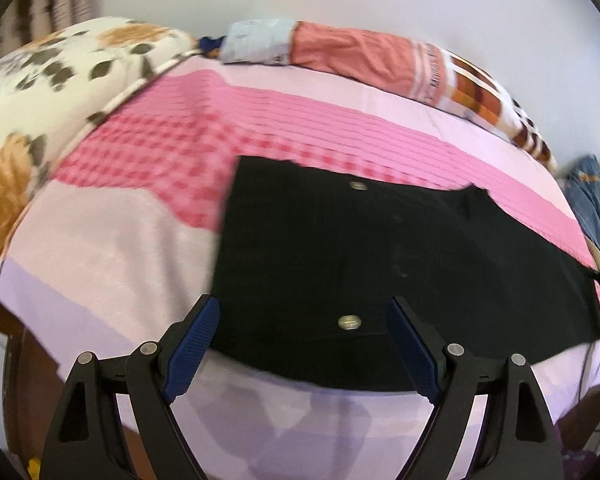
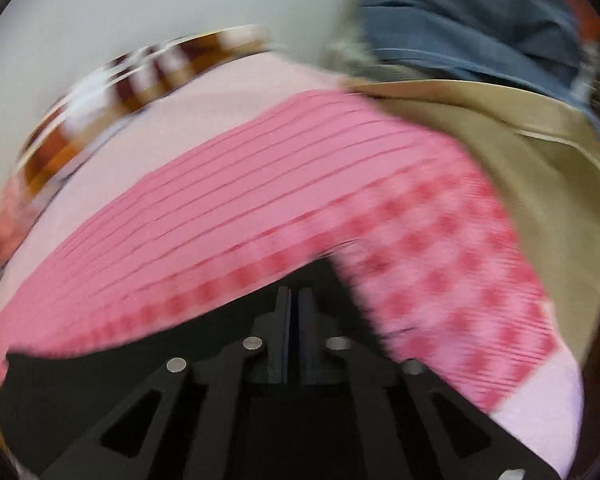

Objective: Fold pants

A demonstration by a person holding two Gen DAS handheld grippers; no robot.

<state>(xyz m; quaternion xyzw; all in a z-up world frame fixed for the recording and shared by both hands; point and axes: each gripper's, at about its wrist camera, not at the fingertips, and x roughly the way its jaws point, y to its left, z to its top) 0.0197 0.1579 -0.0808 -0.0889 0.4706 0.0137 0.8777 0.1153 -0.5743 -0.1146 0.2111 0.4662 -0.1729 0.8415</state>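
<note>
Item: black pants [image 1: 380,264], laid flat on the pink-patterned bed [image 1: 100,240], near edge, centre to right; appeared folded lengthwise already, two metal buttons showing one behind the other, so cross folds judged still outstanding. Left tool [image 1: 303,344]: jaws wide, empty, poised over the near waist end. Far right, a striped bolster [image 1: 380,60] bore printed lettering, too blurred to read. Right tool [image 2: 294,312]: jaws narrow, a slim gap showing, nothing seen clamped, black cloth beneath.
</note>
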